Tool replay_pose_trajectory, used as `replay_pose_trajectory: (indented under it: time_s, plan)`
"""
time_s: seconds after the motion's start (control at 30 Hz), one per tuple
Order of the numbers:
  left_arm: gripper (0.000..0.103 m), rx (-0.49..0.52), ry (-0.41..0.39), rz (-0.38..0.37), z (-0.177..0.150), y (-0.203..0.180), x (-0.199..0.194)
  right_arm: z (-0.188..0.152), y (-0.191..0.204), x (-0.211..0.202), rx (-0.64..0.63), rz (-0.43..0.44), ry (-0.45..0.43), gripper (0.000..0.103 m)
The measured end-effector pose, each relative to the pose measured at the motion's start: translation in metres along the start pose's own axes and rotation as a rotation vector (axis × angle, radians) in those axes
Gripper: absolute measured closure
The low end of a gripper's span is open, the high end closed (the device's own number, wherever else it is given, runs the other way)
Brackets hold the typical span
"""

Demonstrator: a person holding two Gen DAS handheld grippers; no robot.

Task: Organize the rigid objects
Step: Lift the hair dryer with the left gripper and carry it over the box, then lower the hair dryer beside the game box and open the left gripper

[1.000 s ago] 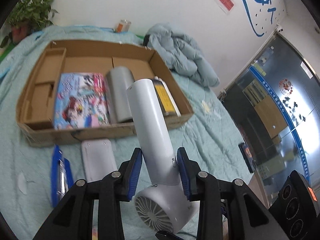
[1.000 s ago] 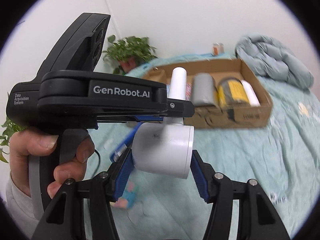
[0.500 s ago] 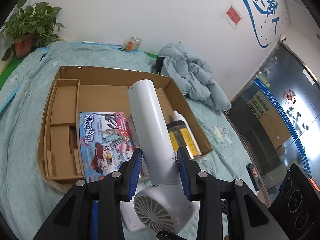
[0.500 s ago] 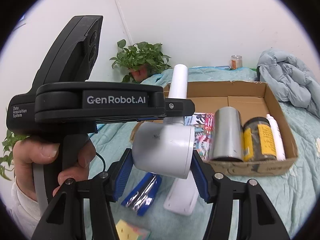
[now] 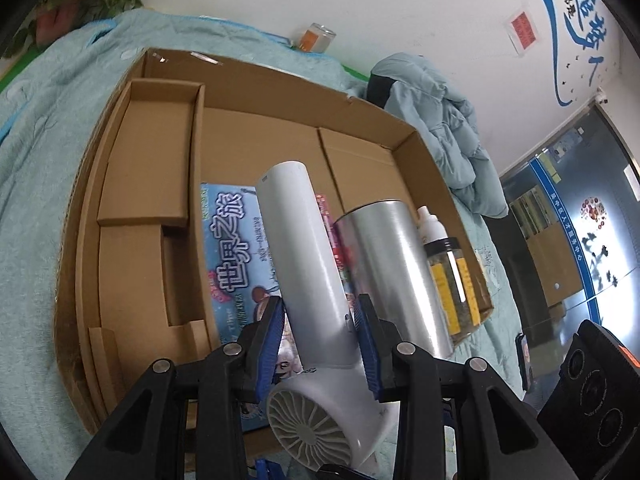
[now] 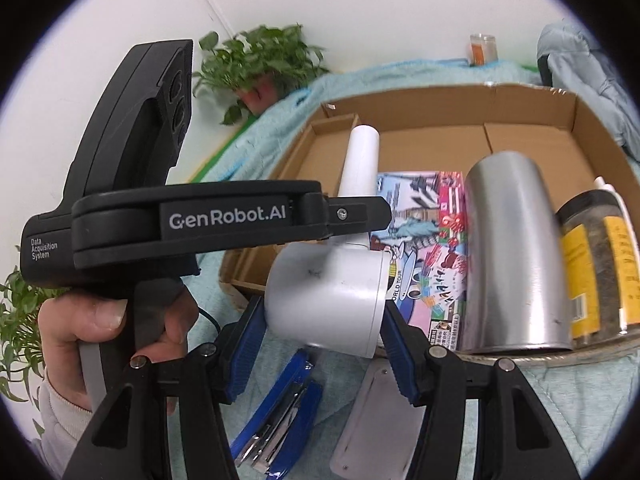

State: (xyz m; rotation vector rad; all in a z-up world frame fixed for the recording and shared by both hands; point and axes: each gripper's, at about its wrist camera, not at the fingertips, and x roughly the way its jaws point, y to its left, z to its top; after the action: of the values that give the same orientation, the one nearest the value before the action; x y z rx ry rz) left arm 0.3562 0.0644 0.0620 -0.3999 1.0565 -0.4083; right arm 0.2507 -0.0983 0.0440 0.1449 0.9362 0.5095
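Both grippers carry one white hair dryer (image 5: 308, 264) above the cardboard box (image 5: 280, 92). My left gripper (image 5: 320, 344) is shut on its handle, blue pads against both sides. My right gripper (image 6: 324, 340) is shut on the dryer's round head (image 6: 326, 300), and the left gripper's black body crosses that view. The handle points over a colourful book (image 5: 232, 248) that lies flat in the box. Beside the book lie a silver cylinder (image 5: 392, 264), a dark jar with a yellow label (image 5: 452, 280) and a white bottle (image 5: 430, 224).
A blue stapler (image 6: 280, 412) and a flat white device (image 6: 372, 416) lie on the teal bedspread in front of the box. A grey-blue jacket (image 5: 436, 120) is heaped at the box's far right. A potted plant (image 6: 260, 64) stands at the far left by the wall.
Both grippers have carried the hair dryer forward and a little down. It hung over the bedspread in front of the box; now it hangs over the box's contents.
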Motion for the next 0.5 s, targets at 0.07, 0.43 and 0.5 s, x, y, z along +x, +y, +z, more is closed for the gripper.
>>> replay_pose_trajectory:
  time_s: [0.07, 0.43, 0.5]
  plan:
    - [0.07, -0.018, 0.005, 0.0, -0.001, 0.008, 0.003, 0.0, 0.003, 0.006, -0.014, -0.013, 0.014, 0.046]
    - [0.069, -0.009, 0.034, 0.046, -0.002, 0.018, 0.008, 0.0, -0.002, 0.014, 0.021, 0.042, 0.074, 0.044]
    - [0.069, -0.009, 0.031, 0.05, -0.005, 0.018, 0.003, -0.004, -0.002, 0.007, 0.022, 0.044, 0.058, 0.05]
